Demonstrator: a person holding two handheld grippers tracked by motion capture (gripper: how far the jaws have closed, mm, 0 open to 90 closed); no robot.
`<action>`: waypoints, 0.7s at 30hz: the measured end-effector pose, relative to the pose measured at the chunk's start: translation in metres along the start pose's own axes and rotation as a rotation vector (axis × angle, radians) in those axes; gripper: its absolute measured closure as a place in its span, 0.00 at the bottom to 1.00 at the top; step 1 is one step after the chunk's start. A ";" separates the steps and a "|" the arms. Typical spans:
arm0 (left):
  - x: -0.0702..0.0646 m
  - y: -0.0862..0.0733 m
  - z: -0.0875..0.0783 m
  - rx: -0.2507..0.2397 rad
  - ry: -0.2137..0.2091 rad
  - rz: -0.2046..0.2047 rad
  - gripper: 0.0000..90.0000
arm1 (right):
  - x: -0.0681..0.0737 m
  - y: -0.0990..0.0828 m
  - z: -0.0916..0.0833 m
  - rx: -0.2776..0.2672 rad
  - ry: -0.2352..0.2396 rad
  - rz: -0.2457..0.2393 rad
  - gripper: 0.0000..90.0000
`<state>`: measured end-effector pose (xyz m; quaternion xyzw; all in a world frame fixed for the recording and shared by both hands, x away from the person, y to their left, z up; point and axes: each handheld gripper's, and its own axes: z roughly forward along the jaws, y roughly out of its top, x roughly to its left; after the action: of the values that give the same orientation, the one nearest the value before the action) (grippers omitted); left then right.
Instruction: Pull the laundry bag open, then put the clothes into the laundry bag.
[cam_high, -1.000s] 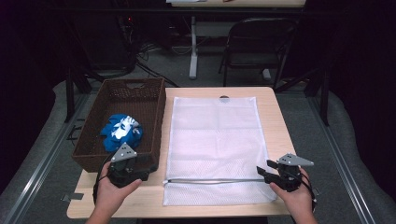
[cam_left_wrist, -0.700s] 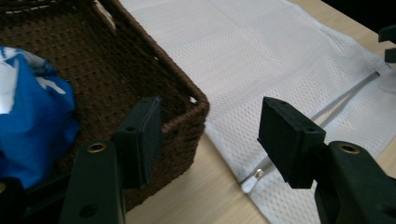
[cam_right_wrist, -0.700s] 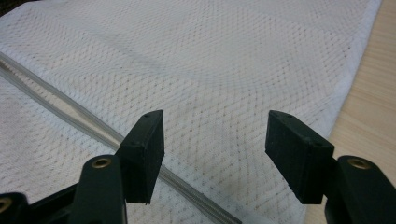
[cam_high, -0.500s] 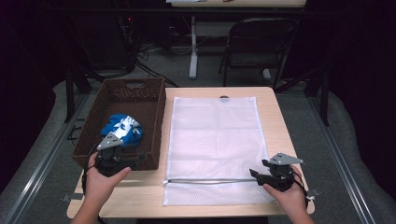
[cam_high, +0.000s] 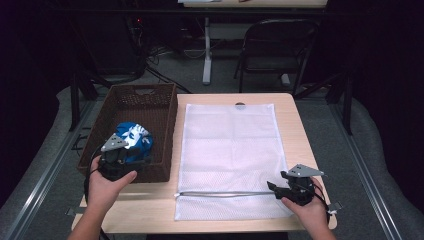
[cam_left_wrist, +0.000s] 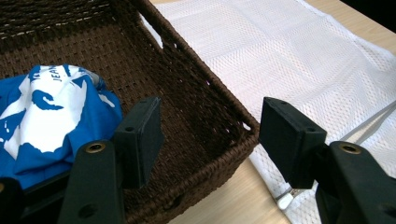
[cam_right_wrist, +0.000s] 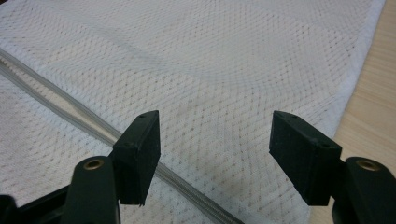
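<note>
A white mesh laundry bag lies flat on the table, its grey zipper running across near the front edge. To its left, a brown wicker basket holds a crumpled blue and white cloth. My left gripper hovers over the basket's near wall; its jaws have just been opening and nothing is between them. Its own view looks past the left gripper to the cloth and the basket's corner. My right gripper sits at the zipper's right end. The right gripper has just been opening and stands empty above the mesh, beside the zipper.
The wooden table shows bare strips right of the bag and along the front edge. A dark folding chair and a table leg stand on the floor beyond the far edge.
My left hand has moved left and away from the table's front edge, up over the basket's near wall. The right gripper stayed at the zipper's end and its jaws opened wider.
</note>
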<state>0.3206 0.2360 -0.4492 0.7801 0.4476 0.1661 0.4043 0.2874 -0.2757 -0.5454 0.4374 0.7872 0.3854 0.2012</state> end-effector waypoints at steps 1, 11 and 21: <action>0.000 0.001 0.001 0.002 0.000 -0.002 0.43 | 0.000 0.000 0.000 0.000 0.003 -0.002 0.37; 0.009 0.011 0.012 0.033 0.013 -0.018 0.42 | 0.001 0.000 0.000 0.008 0.002 -0.002 0.37; 0.020 0.032 0.027 0.075 0.047 -0.031 0.38 | 0.000 0.000 0.000 0.007 0.004 -0.001 0.37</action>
<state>0.3660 0.2313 -0.4431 0.7837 0.4749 0.1612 0.3665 0.2875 -0.2756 -0.5460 0.4369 0.7891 0.3835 0.1985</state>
